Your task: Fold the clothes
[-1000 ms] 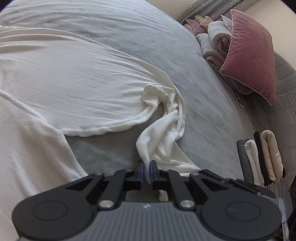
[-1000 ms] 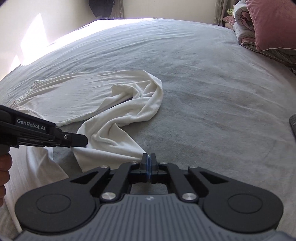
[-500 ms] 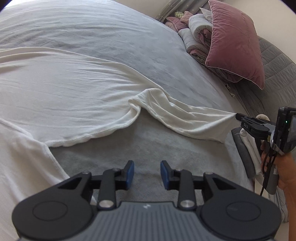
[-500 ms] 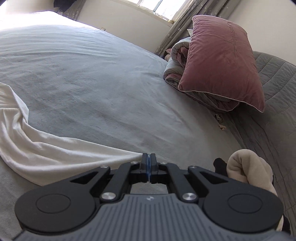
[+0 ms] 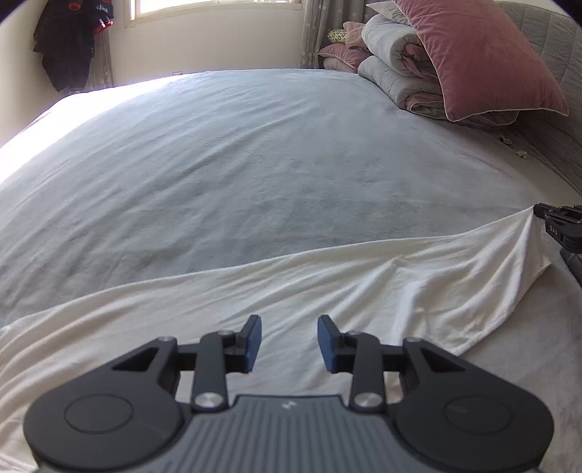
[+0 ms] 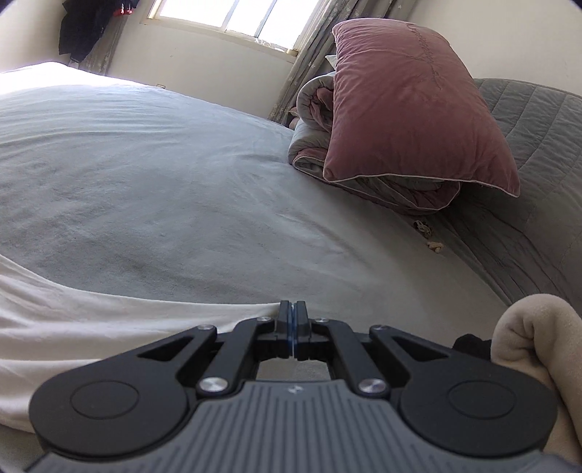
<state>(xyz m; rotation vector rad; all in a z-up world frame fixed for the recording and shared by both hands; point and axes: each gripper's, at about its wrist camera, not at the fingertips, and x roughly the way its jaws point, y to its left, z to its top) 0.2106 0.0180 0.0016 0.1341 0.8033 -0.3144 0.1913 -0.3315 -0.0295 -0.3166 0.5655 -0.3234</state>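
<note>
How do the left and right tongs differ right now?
Left tongs: jaws apart and opening, nothing between them, poised over the white garment. Right tongs: jaws shut, pinching the white garment's corner and holding it stretched out over the grey bed. In the left view the right tongs appear at the far right edge. Shared: both black with blue pads, both angled down at the same garment.

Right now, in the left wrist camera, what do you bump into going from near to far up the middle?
left gripper → white garment → grey bedsheet → wall → window
</note>
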